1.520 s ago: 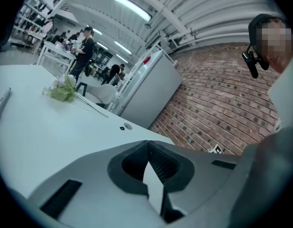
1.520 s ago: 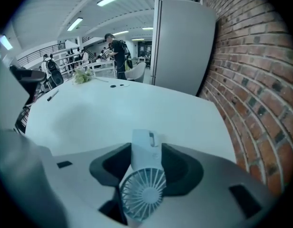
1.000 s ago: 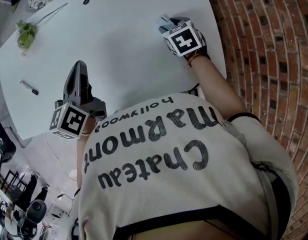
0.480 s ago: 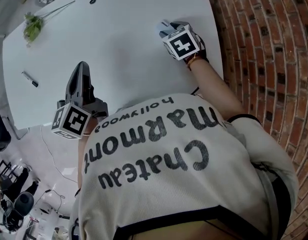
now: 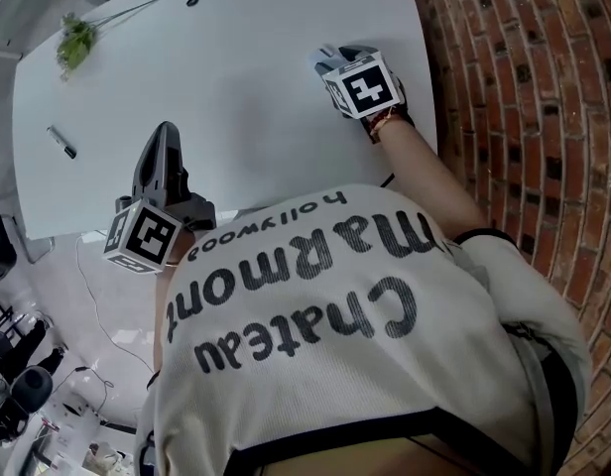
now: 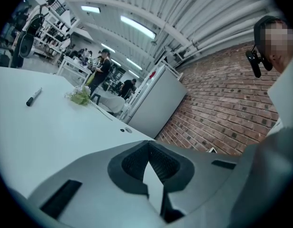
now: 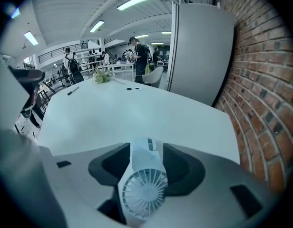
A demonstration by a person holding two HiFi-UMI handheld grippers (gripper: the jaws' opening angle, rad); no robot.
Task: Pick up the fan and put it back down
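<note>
The jaws of the right gripper (image 7: 147, 151) are clamped on the small white plastic fan with a round grille (image 7: 142, 186), one dark pad on each side of its body. The fan is low over the far right part of the white table (image 5: 246, 77), near the red brick wall (image 5: 524, 87); we cannot tell if it touches the top. Compared with one second ago, this gripper and the fan keep the same place. The jaws of the left gripper (image 6: 149, 144) are together with nothing between them, and it has moved slightly over the near table edge. The black pen (image 5: 61, 142) and the green sprig (image 5: 77, 40) lie as before.
</note>
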